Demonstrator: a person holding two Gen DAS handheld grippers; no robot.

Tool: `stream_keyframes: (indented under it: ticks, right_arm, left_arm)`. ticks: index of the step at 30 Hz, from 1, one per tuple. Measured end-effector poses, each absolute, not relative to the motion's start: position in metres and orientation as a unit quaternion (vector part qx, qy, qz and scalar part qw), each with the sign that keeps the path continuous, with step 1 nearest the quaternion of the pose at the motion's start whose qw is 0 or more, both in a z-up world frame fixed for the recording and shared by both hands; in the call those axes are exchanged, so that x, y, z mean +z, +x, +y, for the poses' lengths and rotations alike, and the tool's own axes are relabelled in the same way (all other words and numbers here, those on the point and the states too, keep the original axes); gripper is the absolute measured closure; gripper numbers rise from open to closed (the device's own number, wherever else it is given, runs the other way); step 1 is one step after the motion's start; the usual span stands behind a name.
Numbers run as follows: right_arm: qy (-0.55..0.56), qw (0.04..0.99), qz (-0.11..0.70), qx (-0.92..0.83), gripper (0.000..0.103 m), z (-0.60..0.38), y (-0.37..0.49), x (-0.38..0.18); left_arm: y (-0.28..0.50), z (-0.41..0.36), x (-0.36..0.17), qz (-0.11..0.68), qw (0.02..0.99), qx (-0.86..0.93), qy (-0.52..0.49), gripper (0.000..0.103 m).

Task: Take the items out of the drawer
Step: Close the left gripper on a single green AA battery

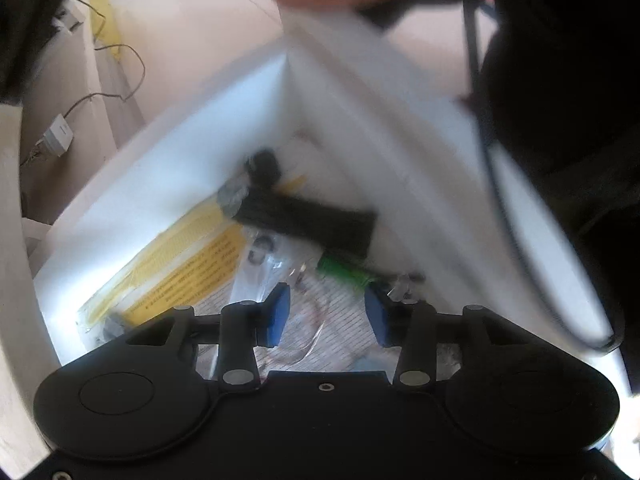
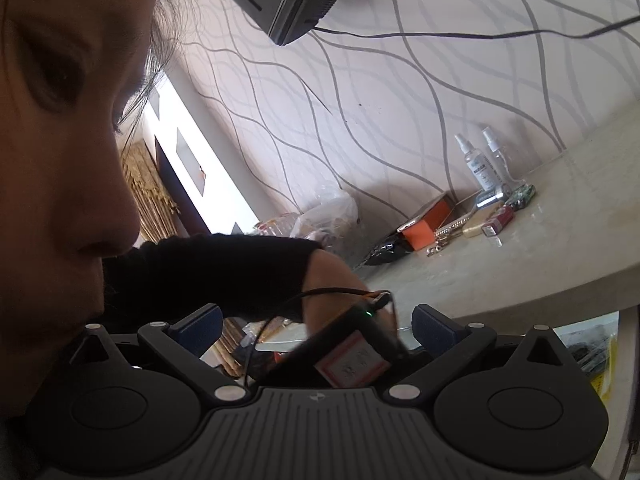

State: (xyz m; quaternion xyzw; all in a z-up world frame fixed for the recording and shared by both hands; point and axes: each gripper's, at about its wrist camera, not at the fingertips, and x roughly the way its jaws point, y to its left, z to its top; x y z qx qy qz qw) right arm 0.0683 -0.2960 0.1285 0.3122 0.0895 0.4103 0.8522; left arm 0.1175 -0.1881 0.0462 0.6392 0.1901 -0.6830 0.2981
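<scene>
Hovering over the open white drawer [image 1: 168,184], the left gripper [image 1: 328,314] points down with its jaws partly spread and nothing pinched. Items lie at lower centre of the frame: a black tube [image 1: 308,220], a green piece [image 1: 344,272], a yellow sheet [image 1: 180,268] and a clear bag [image 1: 264,264]. Best to settle on one item, centre it between the pads, then close. The right gripper [image 2: 316,330] is spread wide and empty, level with the bench [image 2: 520,256].

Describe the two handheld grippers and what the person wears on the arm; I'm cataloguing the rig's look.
The left gripper has a black body with two round discs, black linkage arms with silver rivets and blue pads. The right gripper matches, with a ribbed black centre panel. The sleeve is black. A thin dark cable runs to the left gripper's body, which bears a red-bordered white label.
</scene>
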Motion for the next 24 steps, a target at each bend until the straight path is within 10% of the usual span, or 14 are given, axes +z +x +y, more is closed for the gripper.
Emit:
stream_keyframes:
  ticks: [24]
  right_arm:
    - [0.342, 0.844, 0.093, 0.403, 0.0, -0.303, 0.072, 0.125]
  left_arm:
    - [0.11, -0.176, 0.064, 0.103, 0.185, -0.734, 0.645, 0.063]
